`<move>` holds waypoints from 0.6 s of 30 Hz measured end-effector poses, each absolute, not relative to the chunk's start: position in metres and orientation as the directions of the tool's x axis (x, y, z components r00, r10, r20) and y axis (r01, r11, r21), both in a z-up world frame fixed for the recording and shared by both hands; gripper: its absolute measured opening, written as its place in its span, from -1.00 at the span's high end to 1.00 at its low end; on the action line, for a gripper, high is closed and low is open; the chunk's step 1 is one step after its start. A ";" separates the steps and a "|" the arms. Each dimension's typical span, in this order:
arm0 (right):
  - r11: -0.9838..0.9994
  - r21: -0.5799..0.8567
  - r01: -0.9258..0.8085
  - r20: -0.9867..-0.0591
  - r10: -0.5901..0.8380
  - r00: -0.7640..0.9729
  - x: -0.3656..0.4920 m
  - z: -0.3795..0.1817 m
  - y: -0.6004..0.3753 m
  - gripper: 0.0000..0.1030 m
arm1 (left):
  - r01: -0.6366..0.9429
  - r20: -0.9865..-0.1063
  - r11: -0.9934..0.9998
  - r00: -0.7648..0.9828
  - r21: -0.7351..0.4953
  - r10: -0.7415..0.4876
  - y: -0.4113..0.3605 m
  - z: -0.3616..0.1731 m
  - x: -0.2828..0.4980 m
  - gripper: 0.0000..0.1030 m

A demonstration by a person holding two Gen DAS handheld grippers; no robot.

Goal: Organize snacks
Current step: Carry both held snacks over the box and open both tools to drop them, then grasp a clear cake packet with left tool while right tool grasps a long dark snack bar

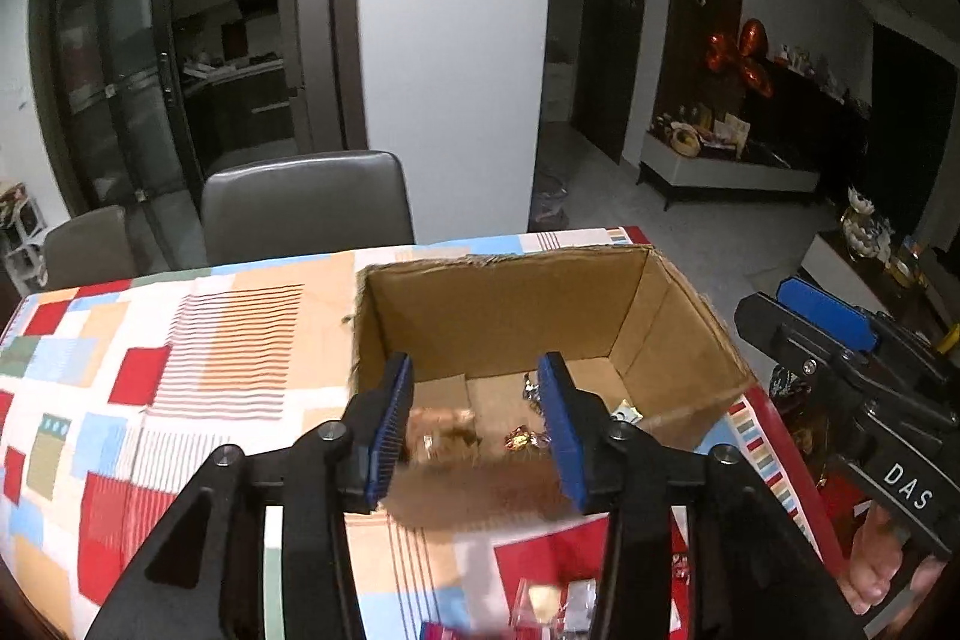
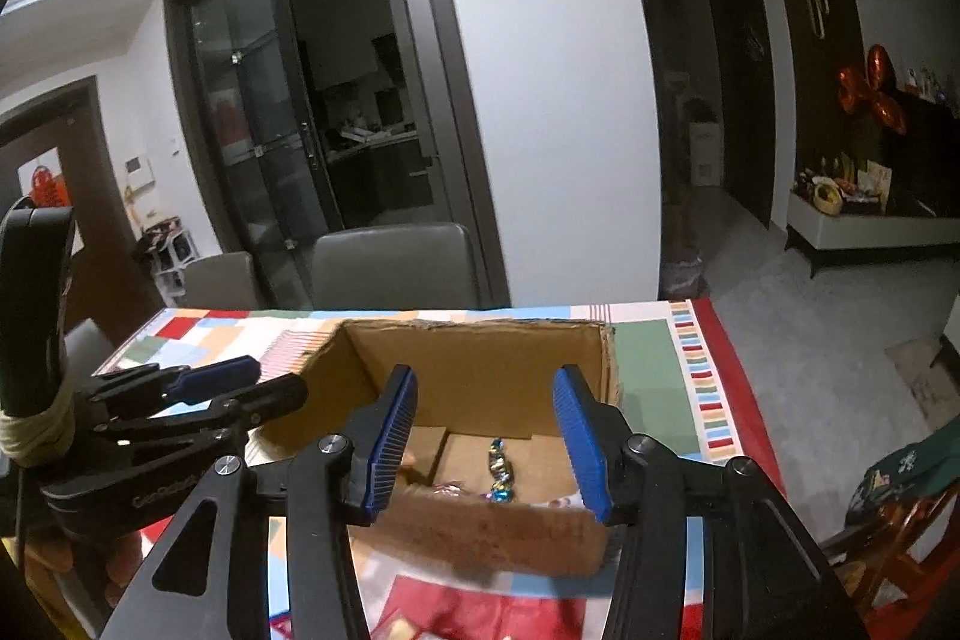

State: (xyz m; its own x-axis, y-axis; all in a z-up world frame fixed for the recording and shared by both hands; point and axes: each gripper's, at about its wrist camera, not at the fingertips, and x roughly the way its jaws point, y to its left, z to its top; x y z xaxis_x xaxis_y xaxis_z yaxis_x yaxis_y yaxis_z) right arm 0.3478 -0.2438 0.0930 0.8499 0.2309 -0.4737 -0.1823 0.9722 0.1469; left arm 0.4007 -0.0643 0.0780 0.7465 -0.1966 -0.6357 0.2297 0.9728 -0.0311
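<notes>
An open cardboard box point(image 1: 510, 304) point(image 2: 480, 358) stands on the patchwork tablecloth point(image 1: 180, 340). My left gripper point(image 1: 480, 427) hangs open over the box's near wall. A blurred brown snack packet point(image 1: 441, 436) sits by its left pad, with nothing pressed between the pads. A gold-wrapped candy point(image 1: 525, 439) and a silver one point(image 1: 531, 388) lie on the box floor. My right gripper point(image 2: 489, 442) is open over the same near wall, above a blue-and-gold candy point(image 2: 498, 466) and a pink wrapper point(image 2: 450, 490) inside. Each gripper shows in the other's view: right gripper point(image 1: 774, 304), left gripper point(image 2: 270, 379).
More wrapped snacks point(image 1: 552, 604) lie on the cloth just in front of the box. Two grey chairs point(image 1: 306, 202) stand at the table's far side. The table's red edge point(image 2: 738, 400) runs along the right, with a wooden chair point(image 2: 900, 520) beyond it.
</notes>
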 end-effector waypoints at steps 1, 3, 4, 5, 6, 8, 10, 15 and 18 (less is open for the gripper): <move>0.972 0.140 -0.191 -0.471 0.235 0.850 0.344 0.093 -0.243 0.05 | 0.228 -0.631 0.973 0.749 -0.038 -0.200 -0.062 0.078 0.392 0.10; 0.970 0.119 -0.211 -0.467 0.242 0.850 0.334 0.094 -0.238 0.05 | 0.227 -0.622 0.973 0.757 -0.040 -0.202 -0.058 0.080 0.376 0.06; 0.968 0.109 -0.227 -0.466 0.251 0.848 0.327 0.093 -0.235 0.05 | 0.226 -0.617 0.973 0.761 -0.036 -0.200 -0.056 0.080 0.369 0.03; 0.966 0.103 -0.239 -0.463 0.259 0.847 0.322 0.092 -0.233 0.05 | 0.224 -0.614 0.974 0.765 -0.030 -0.195 -0.056 0.080 0.361 0.01; 0.965 0.095 -0.246 -0.463 0.262 0.847 0.317 0.092 -0.231 0.05 | 0.222 -0.607 0.975 0.771 -0.027 -0.192 -0.053 0.080 0.351 -0.03; 0.960 0.087 -0.268 -0.459 0.277 0.844 0.303 0.089 -0.227 0.05 | 0.220 -0.600 0.975 0.777 -0.019 -0.188 -0.051 0.080 0.337 -0.07; 0.959 0.077 -0.274 -0.464 0.278 0.841 0.294 0.086 -0.225 -0.05 | 0.222 -0.594 0.975 0.783 -0.015 -0.187 -0.048 0.079 0.322 -0.14; 0.949 0.066 -0.308 -0.472 0.301 0.829 0.269 0.075 -0.219 -0.05 | 0.205 -0.579 0.979 0.801 0.025 -0.153 -0.039 0.076 0.288 -0.23; 0.943 0.054 -0.329 -0.482 0.313 0.819 0.256 0.066 -0.218 -0.06 | 0.196 -0.571 0.980 0.809 0.045 -0.136 -0.037 0.072 0.272 -0.27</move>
